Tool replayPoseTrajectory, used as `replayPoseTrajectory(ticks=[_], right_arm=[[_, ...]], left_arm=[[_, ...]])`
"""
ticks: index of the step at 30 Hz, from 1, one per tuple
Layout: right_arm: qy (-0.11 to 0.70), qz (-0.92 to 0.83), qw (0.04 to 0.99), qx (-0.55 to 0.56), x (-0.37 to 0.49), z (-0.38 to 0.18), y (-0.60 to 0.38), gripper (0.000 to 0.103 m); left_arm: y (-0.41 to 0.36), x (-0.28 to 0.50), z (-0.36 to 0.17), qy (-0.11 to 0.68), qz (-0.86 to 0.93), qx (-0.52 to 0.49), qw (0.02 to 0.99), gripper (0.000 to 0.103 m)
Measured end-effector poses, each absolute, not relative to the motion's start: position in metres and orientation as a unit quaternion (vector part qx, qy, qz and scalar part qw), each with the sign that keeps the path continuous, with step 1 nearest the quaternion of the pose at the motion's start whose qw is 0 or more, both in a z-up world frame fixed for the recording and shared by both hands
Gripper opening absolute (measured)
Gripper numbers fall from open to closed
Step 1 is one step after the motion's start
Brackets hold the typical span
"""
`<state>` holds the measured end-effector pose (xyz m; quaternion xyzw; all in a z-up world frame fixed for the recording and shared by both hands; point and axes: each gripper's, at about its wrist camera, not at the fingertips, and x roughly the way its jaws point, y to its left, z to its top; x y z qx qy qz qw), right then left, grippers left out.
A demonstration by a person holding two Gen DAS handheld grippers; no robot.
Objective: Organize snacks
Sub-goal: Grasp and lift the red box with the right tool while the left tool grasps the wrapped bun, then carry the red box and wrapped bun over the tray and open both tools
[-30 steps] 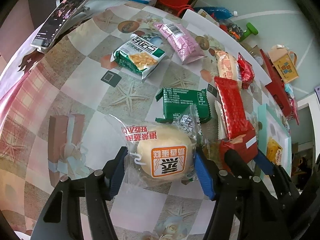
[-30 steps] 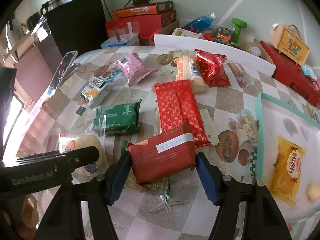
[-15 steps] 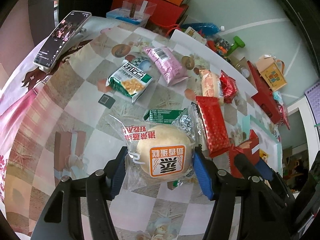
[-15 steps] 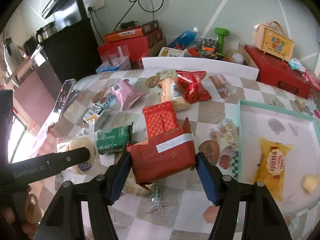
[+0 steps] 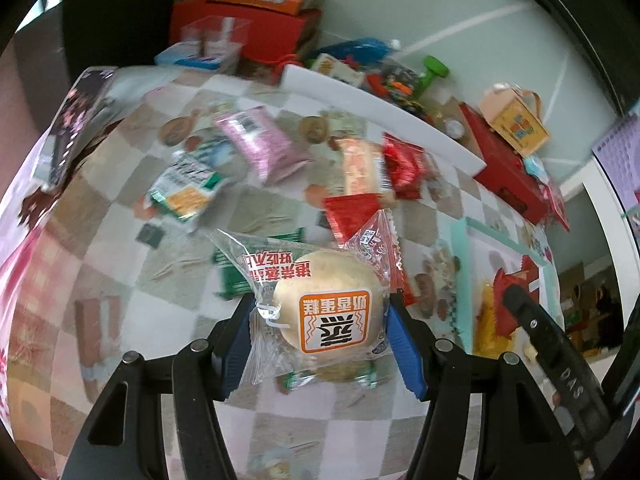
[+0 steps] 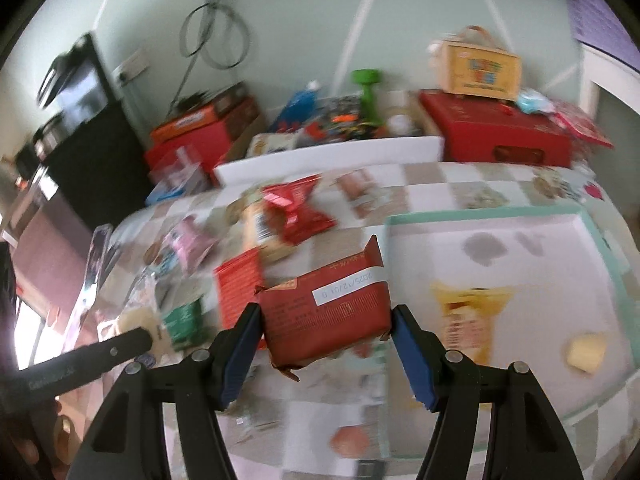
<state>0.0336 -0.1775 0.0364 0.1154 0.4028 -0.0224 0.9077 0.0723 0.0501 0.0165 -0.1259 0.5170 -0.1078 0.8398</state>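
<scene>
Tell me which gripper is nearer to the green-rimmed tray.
Right. The right gripper, holding the red packet, is at the tray's near edge; the left gripper, holding the bun, is further left, over the table.

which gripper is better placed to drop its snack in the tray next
Right. The right gripper holds the red packet at the teal tray's rim; the left gripper, holding the bun, is farther from it.

Right claw (image 6: 326,330) clamping red snack packet (image 6: 326,314), teal-rimmed tray (image 6: 600,236) behind, yellow packet (image 6: 468,320) inside
</scene>
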Motion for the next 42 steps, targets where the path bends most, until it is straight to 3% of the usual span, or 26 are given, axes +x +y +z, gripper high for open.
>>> replayPoseTrajectory(ticks=[17,38,42], right_arm=[[0.360,-0.204,0.883,0.221,-0.006,0.026,-0.322,0.069],[0.347,-0.272,0.863,0.248,-0.011,0.004,-0.367,0.069],[0.347,-0.276,0.863,0.241,-0.012,0.007,-0.366,0.070]], left_arm=[[-0.086,0.104,0.039,0.505,-0.216,-0.040,0.835,0.064],[-0.208,0.128,0.011,0.499,-0.283,0.026,0.819,0.065],[-0.212,0.124,0.015,0.491,-0.290,0.027,0.821,0.076]])
